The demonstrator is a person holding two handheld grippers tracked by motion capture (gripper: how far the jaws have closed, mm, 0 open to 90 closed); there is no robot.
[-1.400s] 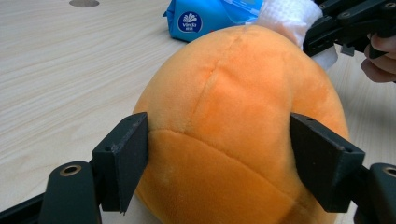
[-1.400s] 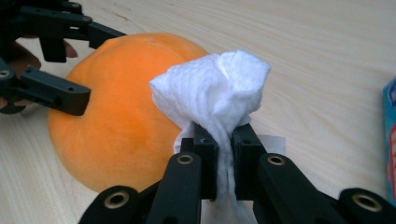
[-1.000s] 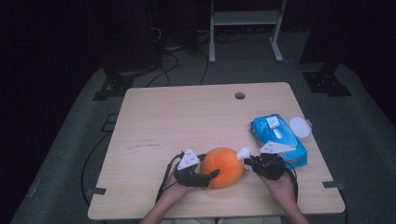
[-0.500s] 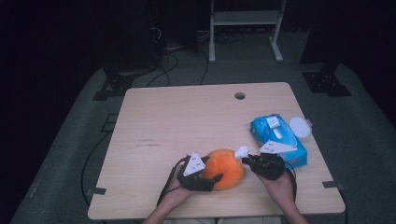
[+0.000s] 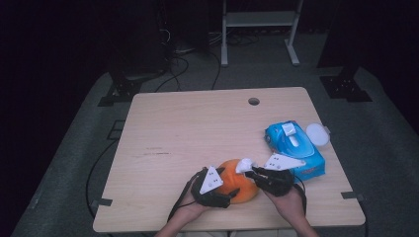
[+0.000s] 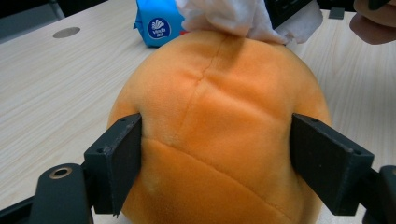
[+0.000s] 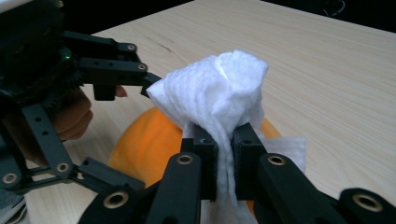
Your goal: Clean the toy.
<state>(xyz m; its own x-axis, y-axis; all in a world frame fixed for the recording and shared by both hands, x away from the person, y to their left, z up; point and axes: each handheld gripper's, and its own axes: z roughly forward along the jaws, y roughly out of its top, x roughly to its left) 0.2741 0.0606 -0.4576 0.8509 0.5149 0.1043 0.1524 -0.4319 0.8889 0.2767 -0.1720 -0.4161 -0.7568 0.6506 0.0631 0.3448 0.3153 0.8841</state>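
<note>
An orange plush ball point(image 5: 236, 183) rests on the wooden table point(image 5: 197, 128) near its front edge. My left gripper point(image 5: 228, 190) straddles the ball point(image 6: 219, 116) from the left. Its jaws have just been opening a little, but both pads point(image 6: 123, 158) still touch the ball's sides. My right gripper point(image 5: 249, 171) comes in from the right, shut on a bunched white tissue point(image 5: 244, 164). In the right gripper view the tissue point(image 7: 219, 88) bulges above the closed jaws of that gripper point(image 7: 226, 140), over the ball point(image 7: 144, 140). The tissue point(image 6: 229, 16) lies on the ball's top.
A blue tissue pack point(image 5: 294, 145) lies right of the ball, close behind my right hand, with a white round lid point(image 5: 316, 134) beside it. A cable hole point(image 5: 254, 101) sits near the table's far edge. Bare wood spans the left and middle.
The right gripper has carried the tissue leftward onto the top of the ball. The left gripper has shifted slightly toward the front of the ball, still around it.
</note>
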